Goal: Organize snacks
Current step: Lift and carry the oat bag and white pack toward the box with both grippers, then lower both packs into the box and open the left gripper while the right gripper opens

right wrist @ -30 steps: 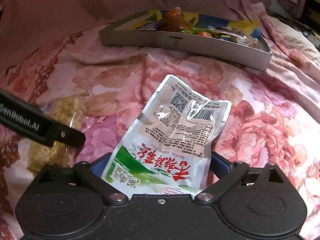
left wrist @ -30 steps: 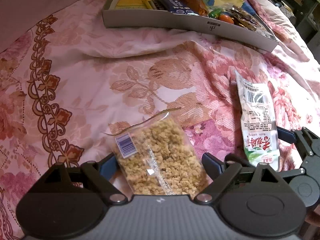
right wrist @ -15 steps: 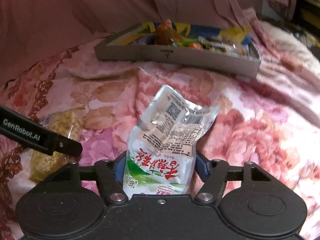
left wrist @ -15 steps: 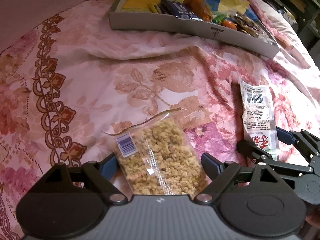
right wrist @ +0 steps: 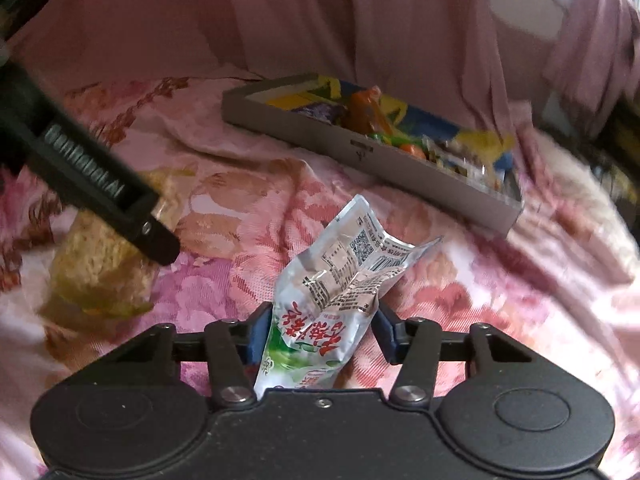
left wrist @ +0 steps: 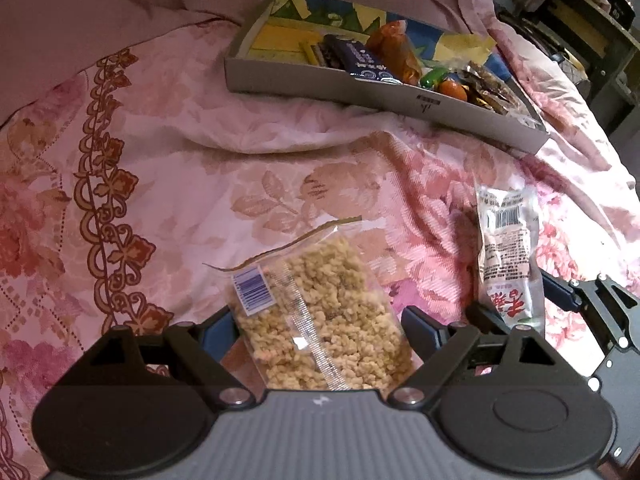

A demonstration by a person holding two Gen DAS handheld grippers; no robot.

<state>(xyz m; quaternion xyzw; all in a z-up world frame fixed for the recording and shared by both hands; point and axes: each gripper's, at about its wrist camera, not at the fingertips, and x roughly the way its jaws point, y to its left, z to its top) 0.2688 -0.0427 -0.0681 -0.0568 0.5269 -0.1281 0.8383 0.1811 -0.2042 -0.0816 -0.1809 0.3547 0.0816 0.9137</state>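
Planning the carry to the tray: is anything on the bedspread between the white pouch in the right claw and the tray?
Nothing visible: only bare bedspread lies between the pouch and the tray.

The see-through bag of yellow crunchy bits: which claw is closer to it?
Left. The left claw sits open around the crunchy-bits bag, a finger on either side. The right claw, off beside it, has just been closing on the white-and-green packet.
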